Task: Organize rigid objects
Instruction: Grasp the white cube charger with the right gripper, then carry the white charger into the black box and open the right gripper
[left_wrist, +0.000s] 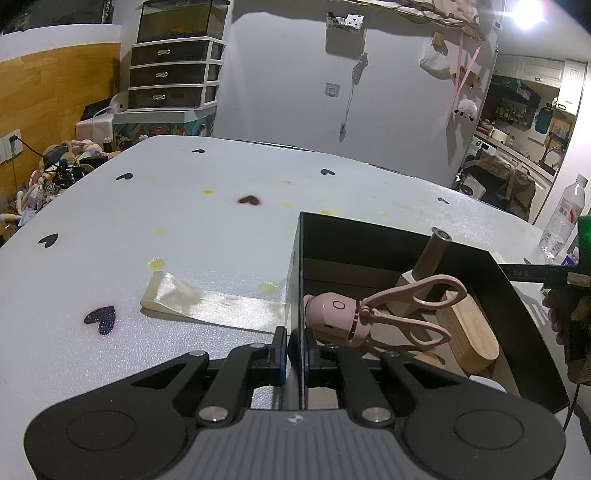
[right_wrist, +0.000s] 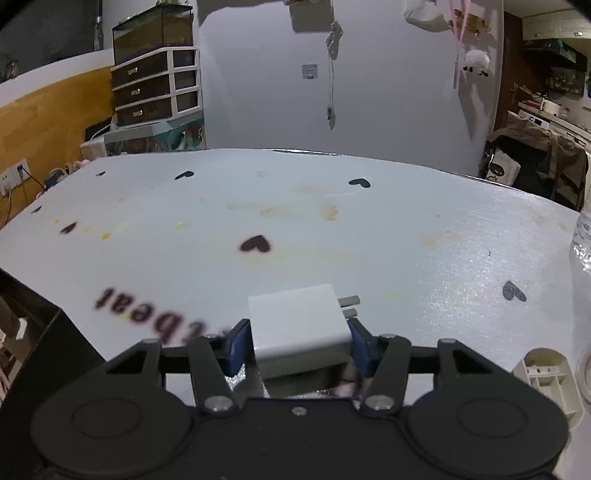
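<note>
My left gripper (left_wrist: 294, 345) is shut on the left wall of a black box (left_wrist: 295, 266) on the white table. Inside the box lie a pink eyelash curler (left_wrist: 391, 314), a wooden block (left_wrist: 469, 332) and a metal cylinder (left_wrist: 432, 254) on a cream base. My right gripper (right_wrist: 297, 341) is shut on a white charger plug (right_wrist: 299, 325), its two metal prongs pointing right, held just above the table. The right gripper also shows at the right edge of the left wrist view (left_wrist: 576, 280).
A strip of clear tape (left_wrist: 210, 299) lies left of the box. A water bottle (left_wrist: 563, 218) stands at the table's right. A cream plastic piece (right_wrist: 546, 373) lies near the right gripper. The box corner (right_wrist: 44, 339) sits at the left of the right wrist view.
</note>
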